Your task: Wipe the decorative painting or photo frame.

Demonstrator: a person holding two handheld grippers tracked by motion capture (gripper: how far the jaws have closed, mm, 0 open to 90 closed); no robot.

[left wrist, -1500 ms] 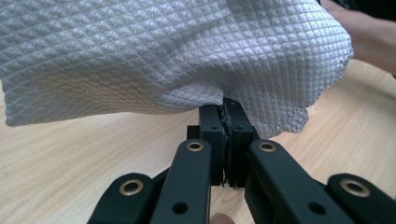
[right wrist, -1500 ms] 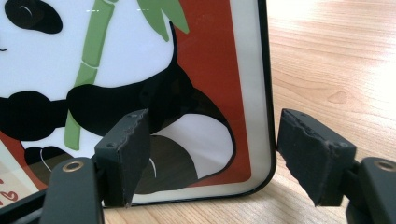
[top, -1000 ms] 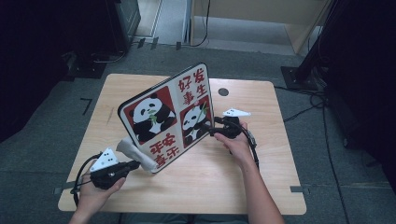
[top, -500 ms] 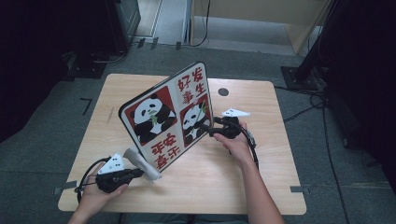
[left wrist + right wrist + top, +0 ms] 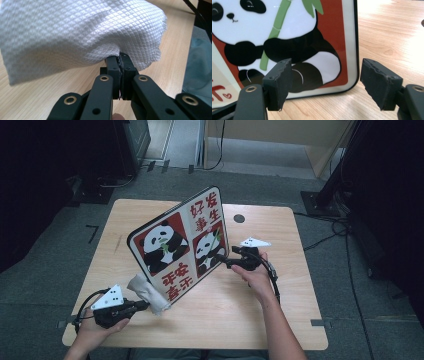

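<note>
Panda board [image 5: 180, 247] tilted on edge, cloth [image 5: 148, 293] just beside, bare wood right.

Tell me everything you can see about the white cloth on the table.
The white cloth is a bunched, soft-looking fabric with a fine diamond-quilted weave. It lies on the wooden table near the front left, just in front of the lower corner of the tilted panda board; whether it touches the board is unclear. The left gripper has its jaws shut on one edge of it, so the cloth billows ahead of the jaws over the tabletop.
</note>
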